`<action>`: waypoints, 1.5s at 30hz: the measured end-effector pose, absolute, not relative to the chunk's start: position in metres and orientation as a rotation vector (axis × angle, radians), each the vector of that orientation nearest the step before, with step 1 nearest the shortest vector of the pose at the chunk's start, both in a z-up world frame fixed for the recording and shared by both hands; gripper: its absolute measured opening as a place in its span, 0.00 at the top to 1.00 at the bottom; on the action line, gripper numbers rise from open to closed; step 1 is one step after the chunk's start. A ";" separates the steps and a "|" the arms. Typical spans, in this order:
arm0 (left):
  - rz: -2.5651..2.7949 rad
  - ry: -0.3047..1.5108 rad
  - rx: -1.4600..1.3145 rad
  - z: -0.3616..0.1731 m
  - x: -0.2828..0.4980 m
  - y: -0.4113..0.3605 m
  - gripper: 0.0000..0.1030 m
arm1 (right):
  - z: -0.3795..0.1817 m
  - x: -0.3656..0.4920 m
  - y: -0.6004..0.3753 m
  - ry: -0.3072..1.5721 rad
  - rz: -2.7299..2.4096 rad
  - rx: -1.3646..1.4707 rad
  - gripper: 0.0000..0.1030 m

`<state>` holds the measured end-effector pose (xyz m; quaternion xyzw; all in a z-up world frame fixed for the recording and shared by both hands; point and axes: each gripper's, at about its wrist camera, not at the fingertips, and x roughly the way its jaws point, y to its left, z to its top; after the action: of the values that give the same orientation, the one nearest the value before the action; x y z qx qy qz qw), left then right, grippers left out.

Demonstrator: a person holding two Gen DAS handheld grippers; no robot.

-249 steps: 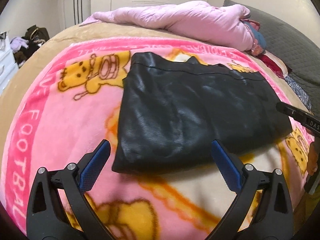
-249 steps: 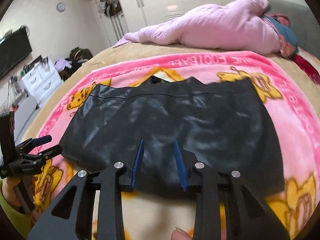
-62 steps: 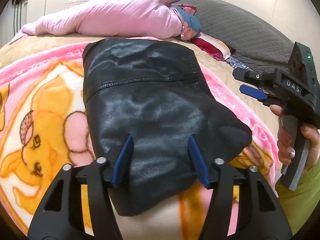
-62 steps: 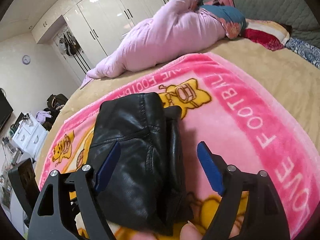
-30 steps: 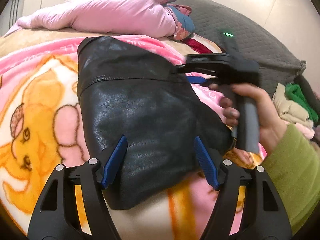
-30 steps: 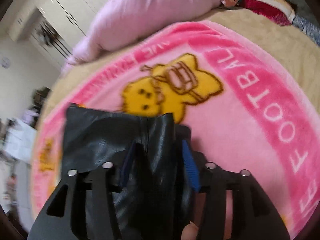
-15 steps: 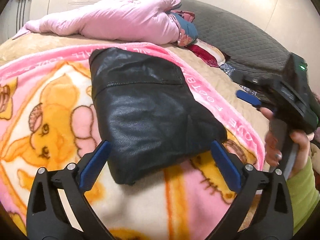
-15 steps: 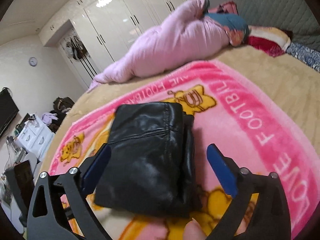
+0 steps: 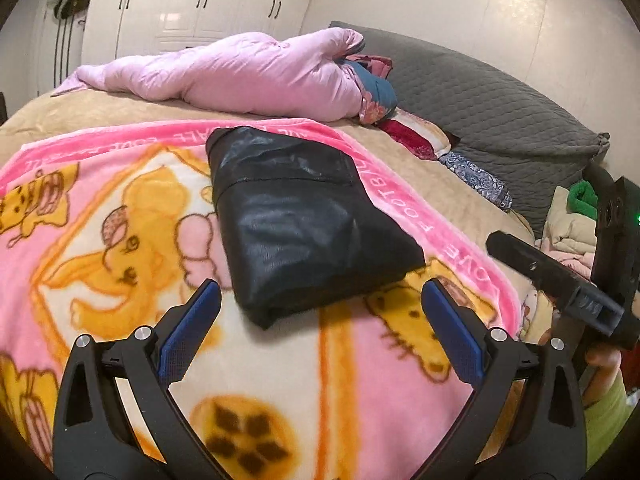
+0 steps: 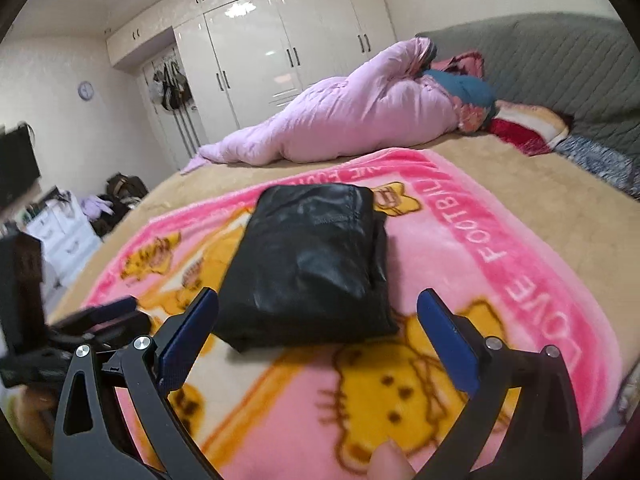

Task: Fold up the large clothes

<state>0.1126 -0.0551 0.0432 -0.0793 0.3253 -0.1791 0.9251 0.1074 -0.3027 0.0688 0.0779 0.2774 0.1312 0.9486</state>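
A black leather garment (image 9: 304,216) lies folded into a compact stack on the pink cartoon blanket (image 9: 120,240). The right wrist view shows the same garment (image 10: 312,264) from its other side, with layered edges along its right. My left gripper (image 9: 320,320) hovers open just short of the garment's near edge, nothing between its blue pads. My right gripper (image 10: 316,320) is also open and empty, a little back from the stack. In the left wrist view the right gripper (image 9: 560,280) appears at the far right, held by a hand in a green sleeve.
A pink duvet (image 9: 248,72) is bunched along the far side of the bed, next to pillows and a grey headboard (image 9: 500,100). Folded clothes (image 9: 572,220) are piled off the bed's right side. White wardrobes (image 10: 288,56) and a drawer unit (image 10: 64,232) stand beyond.
Both grippers let go of the folded garment, opened wide and drew back from it. The right gripper swung away to the right of the stack.
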 end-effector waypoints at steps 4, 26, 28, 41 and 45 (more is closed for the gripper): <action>-0.344 0.652 -0.153 0.037 0.089 -0.050 0.09 | 0.053 0.085 -0.302 0.565 0.242 0.171 0.04; -0.232 0.669 -0.183 0.016 0.045 -0.025 0.09 | 0.022 0.047 -0.282 0.640 0.221 0.105 0.04; -0.230 0.663 -0.176 0.017 0.043 -0.025 0.09 | 0.021 0.047 -0.283 0.647 0.220 0.106 0.04; -0.213 0.669 -0.167 0.019 0.040 -0.027 0.09 | 0.018 0.050 -0.287 0.671 0.220 0.123 0.04; -0.217 0.664 -0.169 0.020 0.039 -0.027 0.09 | 0.018 0.049 -0.286 0.668 0.215 0.116 0.04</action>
<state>0.0391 -0.0268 0.0199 -0.0825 0.3249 -0.1060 0.9362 0.0493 -0.2865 0.0182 0.0567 0.3270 0.1051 0.9374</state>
